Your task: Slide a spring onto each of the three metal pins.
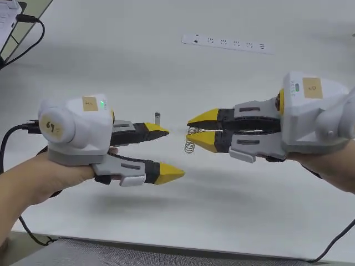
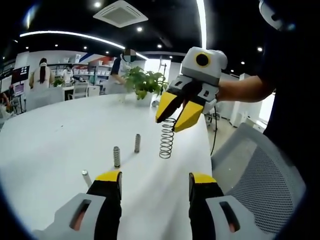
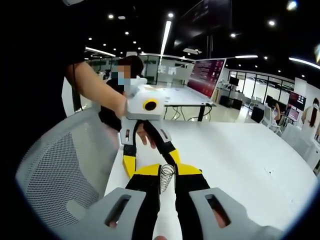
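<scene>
My right gripper (image 1: 191, 128) is shut on the top of a wire spring (image 1: 189, 146), which hangs down over the white table (image 1: 166, 66). That spring (image 3: 167, 177) sits between my right gripper's (image 3: 168, 171) yellow jaws. Facing it, my left gripper (image 1: 166, 152) is open with nothing in it, a short gap away. In the left gripper view, the right gripper (image 2: 175, 112) dangles the spring (image 2: 166, 139) ahead of my left gripper (image 2: 155, 177). Two pins wearing springs (image 2: 116, 156) (image 2: 137, 143) stand on the table, and a bare pin (image 2: 86, 177) stands nearer. A pin (image 1: 157, 117) shows behind the left jaw.
A white power strip (image 1: 227, 42) lies at the table's far side, and a black cable (image 1: 28, 39) runs at the top left. A grey mesh chair (image 2: 255, 170) (image 3: 60, 165) stands at the table's near edge. A potted plant (image 2: 145, 82) sits at the far end.
</scene>
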Available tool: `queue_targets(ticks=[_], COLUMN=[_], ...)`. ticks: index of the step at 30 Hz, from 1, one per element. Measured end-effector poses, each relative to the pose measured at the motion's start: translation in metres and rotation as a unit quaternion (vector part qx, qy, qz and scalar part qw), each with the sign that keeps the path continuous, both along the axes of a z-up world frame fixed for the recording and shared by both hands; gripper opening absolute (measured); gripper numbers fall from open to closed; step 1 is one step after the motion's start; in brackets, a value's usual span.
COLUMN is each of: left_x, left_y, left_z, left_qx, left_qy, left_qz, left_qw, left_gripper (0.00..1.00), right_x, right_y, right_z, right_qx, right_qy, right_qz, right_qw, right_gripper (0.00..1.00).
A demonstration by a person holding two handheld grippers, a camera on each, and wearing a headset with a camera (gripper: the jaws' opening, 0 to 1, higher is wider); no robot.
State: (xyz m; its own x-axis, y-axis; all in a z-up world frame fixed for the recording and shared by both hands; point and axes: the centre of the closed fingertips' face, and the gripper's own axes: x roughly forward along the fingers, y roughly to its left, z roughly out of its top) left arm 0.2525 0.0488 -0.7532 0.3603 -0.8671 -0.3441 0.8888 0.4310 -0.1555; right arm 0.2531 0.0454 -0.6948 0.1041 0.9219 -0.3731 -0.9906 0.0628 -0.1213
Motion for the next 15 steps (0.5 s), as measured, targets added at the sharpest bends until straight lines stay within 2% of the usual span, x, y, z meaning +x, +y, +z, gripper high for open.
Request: queue_targets(ticks=[5,10,12,14,15], left_x=[0.003,0.007,0.009,0.015,0.016], left_y=[0.009,0.016,0.02,0.028,0.031], left_z=[-0.002,0.0,-0.001,-0.001,-0.001], left_qx=[0.008,0.005,0.005,0.01,0.009], left_qy=[-0.005,-0.008,-0.006,-0.016,-0.015], left_qz=[0.017,0.033,0.046,0.066,0.074], left_qw=[0.9998,0.9994,0.9989,0.9976,0.9971], left_gripper=[0.58,0.64,0.71,0.83,0.86], right_x=[0.003,0.006,0.007,0.008,0.009], right_y=[-0.002,-0.003,-0.004,-0.005,-0.005], right_z=[-0.002,-0.002,-0.002,-0.002,-0.003], right_qx=[-0.002,0.0,0.001,0.0,-0.001], right_qy=[-0.001,-0.002,-0.002,-0.003,-0.003], right_qz=[-0.006,-0.013,-0.016,-0.018,-0.019], right_qw=[1.0,0.9999,0.9999,0.9998,0.9998], right_gripper=[0.07,0.07,0.07,0.07,0.07])
